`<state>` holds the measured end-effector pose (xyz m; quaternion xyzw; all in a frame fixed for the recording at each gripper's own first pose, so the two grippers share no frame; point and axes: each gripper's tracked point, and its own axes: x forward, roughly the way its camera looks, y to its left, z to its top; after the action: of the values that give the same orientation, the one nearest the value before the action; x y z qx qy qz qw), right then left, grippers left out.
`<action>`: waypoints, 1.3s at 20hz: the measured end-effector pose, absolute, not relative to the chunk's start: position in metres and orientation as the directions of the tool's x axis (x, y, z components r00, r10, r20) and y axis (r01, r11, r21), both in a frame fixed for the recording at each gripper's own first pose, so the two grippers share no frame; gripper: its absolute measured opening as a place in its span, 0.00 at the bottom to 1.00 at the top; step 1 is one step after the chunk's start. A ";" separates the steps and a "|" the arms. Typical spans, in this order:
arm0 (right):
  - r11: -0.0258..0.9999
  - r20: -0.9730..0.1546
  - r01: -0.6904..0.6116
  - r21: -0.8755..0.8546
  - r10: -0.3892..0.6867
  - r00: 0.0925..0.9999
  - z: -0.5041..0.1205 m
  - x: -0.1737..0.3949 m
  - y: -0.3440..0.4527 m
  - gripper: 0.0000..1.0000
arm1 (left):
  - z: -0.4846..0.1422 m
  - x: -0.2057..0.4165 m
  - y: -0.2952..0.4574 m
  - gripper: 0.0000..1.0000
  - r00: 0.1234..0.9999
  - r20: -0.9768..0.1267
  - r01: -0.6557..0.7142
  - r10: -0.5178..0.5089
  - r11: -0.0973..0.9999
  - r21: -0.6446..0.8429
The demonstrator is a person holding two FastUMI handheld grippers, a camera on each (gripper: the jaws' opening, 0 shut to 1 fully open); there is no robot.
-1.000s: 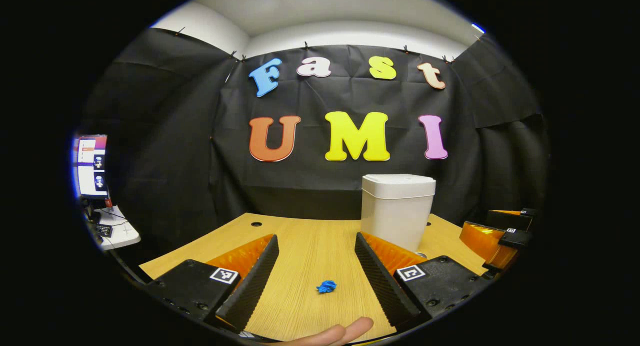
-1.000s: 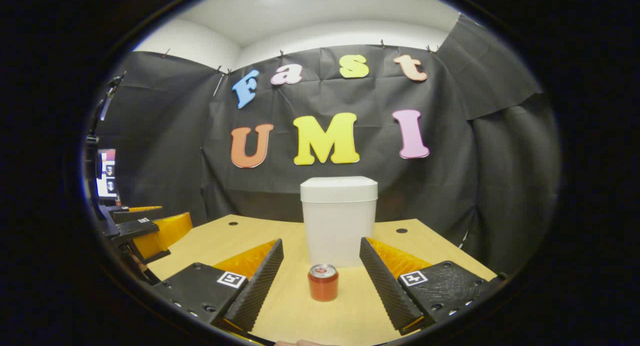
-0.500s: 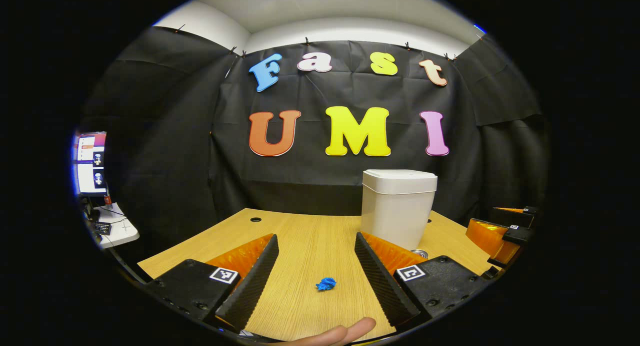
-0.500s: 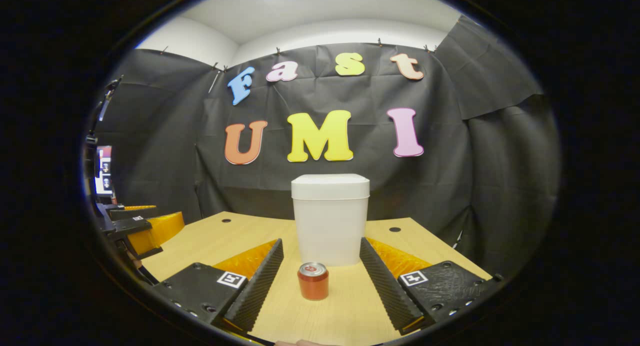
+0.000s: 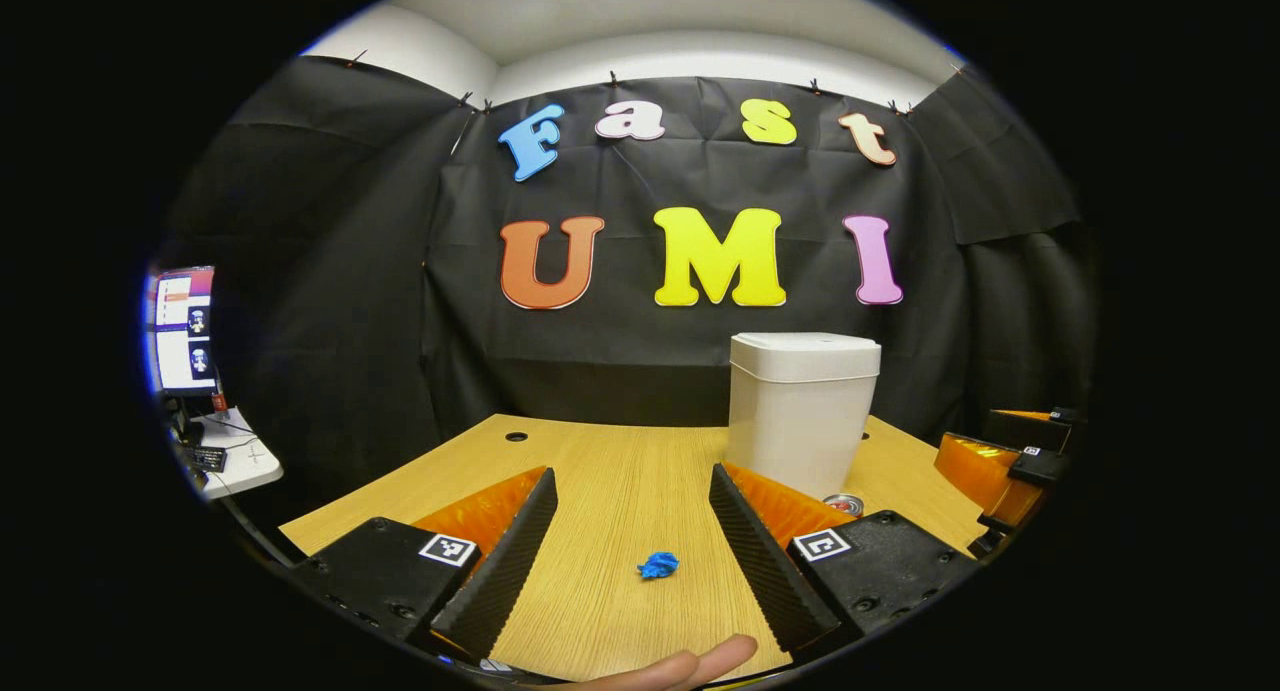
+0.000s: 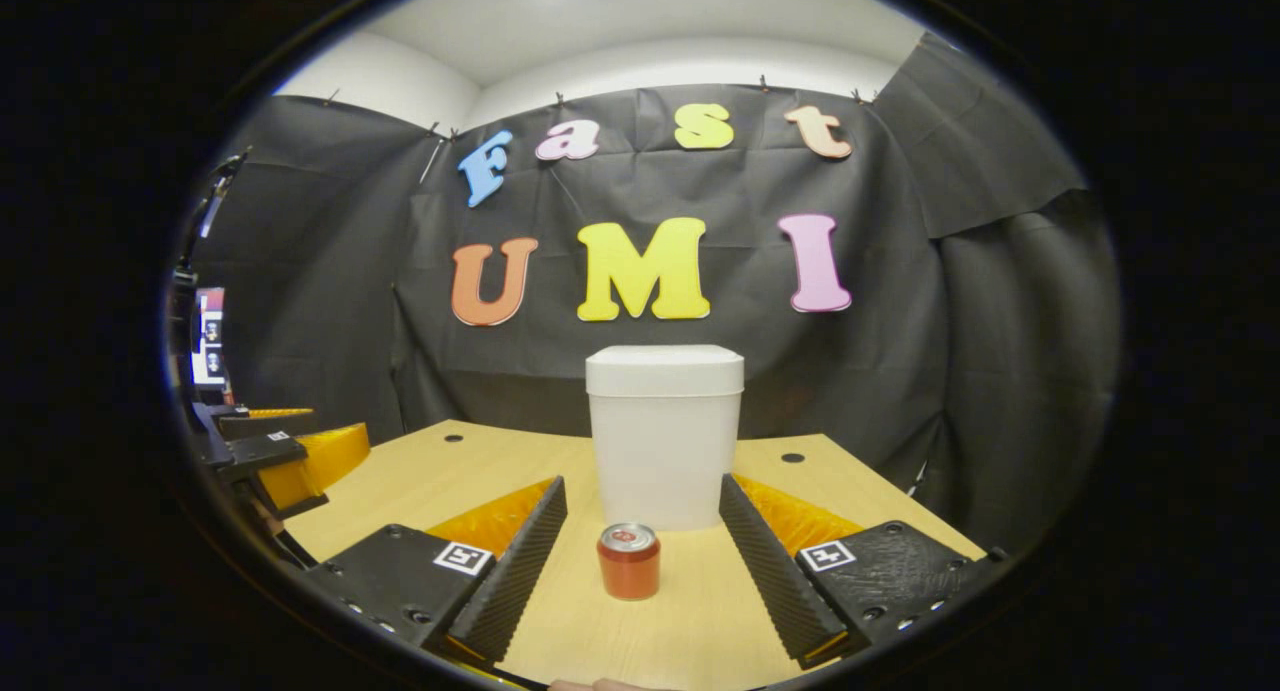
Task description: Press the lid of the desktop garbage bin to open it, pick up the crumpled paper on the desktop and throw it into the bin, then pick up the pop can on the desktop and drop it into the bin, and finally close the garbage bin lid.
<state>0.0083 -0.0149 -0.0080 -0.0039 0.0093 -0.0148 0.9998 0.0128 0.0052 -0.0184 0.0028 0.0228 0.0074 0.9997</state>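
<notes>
On the desk, the bin stands upright toward the back, lid down, before the cloth wall. The can stands upright in front of the bin, apart from it. In the left gripper view, the paper lies on the desk nearer the front, left of bin and can. A monitor stands off the desk's left edge.

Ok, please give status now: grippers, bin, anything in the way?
Left gripper open, right gripper open. Bin lid shut. Paper and can on desk, path clear.
</notes>
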 end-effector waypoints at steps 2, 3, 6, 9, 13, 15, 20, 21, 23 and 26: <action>0.999 -0.019 0.034 -0.002 -0.034 0.999 -0.007 0.010 -0.017 0.95 | -0.018 0.013 0.006 0.99 0.999 -0.047 -0.017 0.017 1.000 0.006; 0.999 -0.021 0.035 -0.002 -0.035 0.999 -0.007 0.012 -0.018 0.95 | -0.018 0.013 0.005 0.99 0.999 -0.047 -0.015 0.015 1.000 0.006; 0.998 -0.024 0.055 -0.020 -0.055 0.998 -0.007 0.019 -0.025 0.95 | -0.019 0.013 0.004 0.99 0.999 -0.045 -0.008 0.008 1.000 0.008; 0.994 -0.010 0.101 -0.040 -0.102 0.995 -0.001 0.026 -0.037 0.62 | -0.019 0.014 0.006 0.99 0.999 -0.045 -0.012 0.012 1.000 0.016; 0.996 0.020 0.064 -0.058 -0.063 0.998 0.009 0.038 -0.029 0.27 | -0.020 0.015 0.006 0.99 0.999 -0.047 -0.014 0.015 1.000 0.018; 0.993 0.017 0.074 -0.094 -0.072 0.997 0.008 0.044 -0.032 0.10 | -0.022 0.017 0.008 0.99 0.999 -0.051 -0.019 0.020 1.000 0.020; 0.994 0.005 0.074 -0.081 -0.074 0.997 0.016 0.053 -0.029 0.00 | -0.024 0.020 0.016 0.99 0.998 -0.059 -0.035 0.036 0.999 0.018; 0.994 0.013 0.076 -0.077 -0.075 0.997 0.023 0.057 -0.029 0.00 | -0.024 0.021 0.019 0.99 0.997 -0.059 -0.040 0.041 0.999 0.017; 0.995 0.032 0.076 -0.065 -0.074 0.997 0.039 0.065 -0.027 0.00 | -0.025 0.023 0.023 0.99 0.997 -0.062 -0.050 0.051 0.999 0.014; 0.993 0.055 0.089 -0.082 -0.085 0.995 0.061 0.082 -0.027 0.00 | -0.027 0.024 0.024 0.99 0.996 -0.070 -0.052 0.053 0.999 0.009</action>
<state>0.0820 -0.0268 0.0614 -0.0424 -0.0257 -0.0436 0.9978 0.0238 0.0237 -0.0267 0.0038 0.0353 0.0264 0.9990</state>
